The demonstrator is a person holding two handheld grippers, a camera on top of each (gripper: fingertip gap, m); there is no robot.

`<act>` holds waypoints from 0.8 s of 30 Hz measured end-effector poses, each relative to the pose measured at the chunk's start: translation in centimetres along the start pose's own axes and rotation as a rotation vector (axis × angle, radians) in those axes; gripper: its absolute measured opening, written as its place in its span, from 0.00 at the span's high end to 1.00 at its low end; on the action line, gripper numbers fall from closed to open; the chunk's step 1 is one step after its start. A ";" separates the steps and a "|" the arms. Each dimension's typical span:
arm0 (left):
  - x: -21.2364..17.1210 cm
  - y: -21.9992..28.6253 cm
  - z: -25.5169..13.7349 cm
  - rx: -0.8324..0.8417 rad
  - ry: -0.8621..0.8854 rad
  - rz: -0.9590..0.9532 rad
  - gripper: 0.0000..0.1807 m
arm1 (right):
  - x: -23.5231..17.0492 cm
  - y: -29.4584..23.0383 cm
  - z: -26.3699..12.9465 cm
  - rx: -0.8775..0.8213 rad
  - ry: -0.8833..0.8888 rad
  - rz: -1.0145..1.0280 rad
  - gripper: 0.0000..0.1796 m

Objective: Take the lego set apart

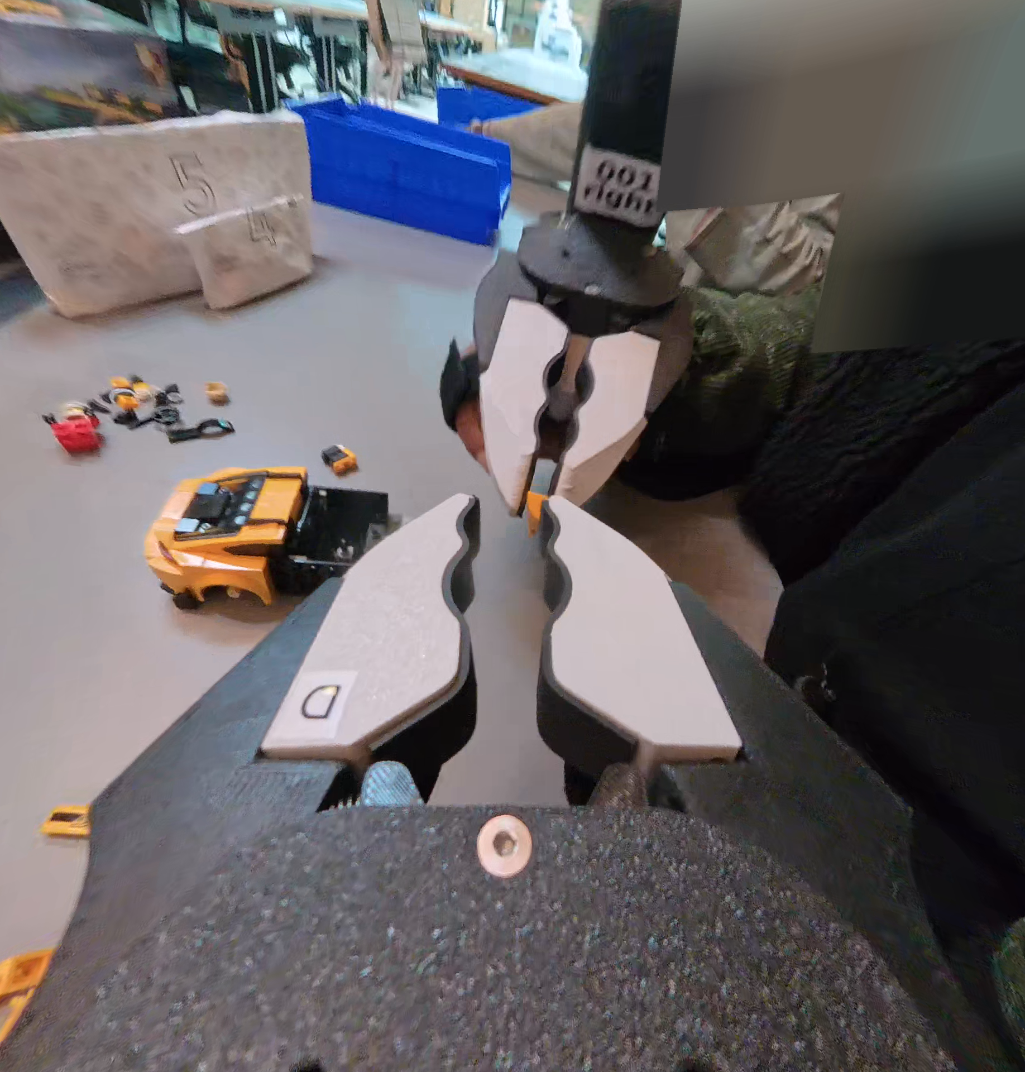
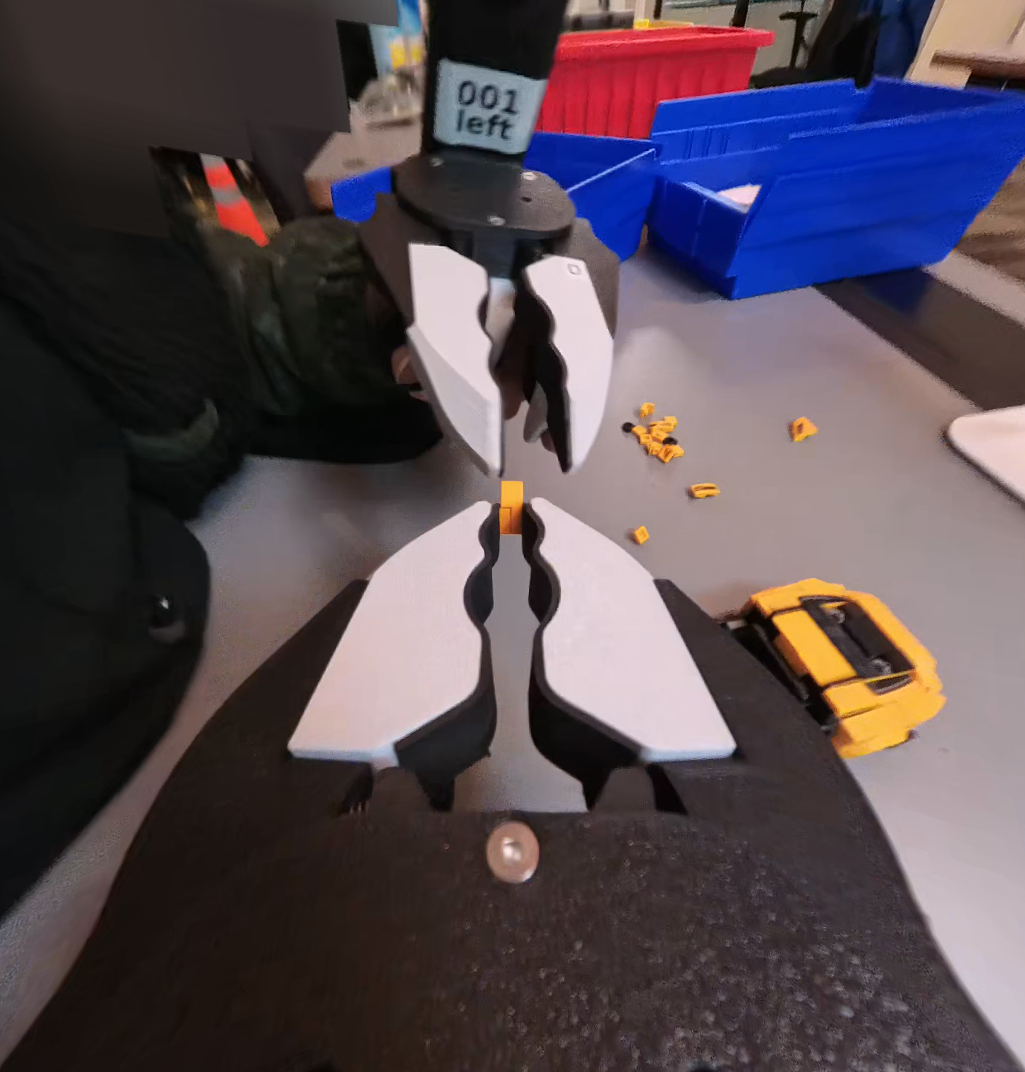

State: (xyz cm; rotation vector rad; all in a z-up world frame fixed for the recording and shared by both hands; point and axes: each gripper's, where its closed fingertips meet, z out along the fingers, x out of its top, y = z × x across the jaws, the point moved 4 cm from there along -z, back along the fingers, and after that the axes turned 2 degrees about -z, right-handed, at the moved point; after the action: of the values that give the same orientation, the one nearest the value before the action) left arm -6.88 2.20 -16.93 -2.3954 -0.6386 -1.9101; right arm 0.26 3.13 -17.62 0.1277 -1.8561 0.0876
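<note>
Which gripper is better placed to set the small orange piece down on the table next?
Right gripper: it already pinches the orange piece. The left gripper is open, just off it.

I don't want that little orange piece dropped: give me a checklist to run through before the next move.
1. Right gripper shut on the orange piece: ok.
2. Left gripper open, nothing between its fingers: ok.
3. Left gripper lined up tip to tip with the piece: ok.
4. Piece is two joined parts: cannot tell.
5. Partly dismantled car away from both grippers on the table: ok.
</note>
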 end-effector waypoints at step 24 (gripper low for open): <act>-1.0 -1.9 1.0 -0.091 0.076 -0.533 0.97 | -0.7 1.0 0.1 -0.284 -0.121 -0.304 0.94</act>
State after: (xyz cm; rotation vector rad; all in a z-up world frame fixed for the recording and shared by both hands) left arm -6.68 3.89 -18.53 -2.3565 -1.3198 -2.2360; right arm 0.22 4.15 -18.30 0.2187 -1.9278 -0.4003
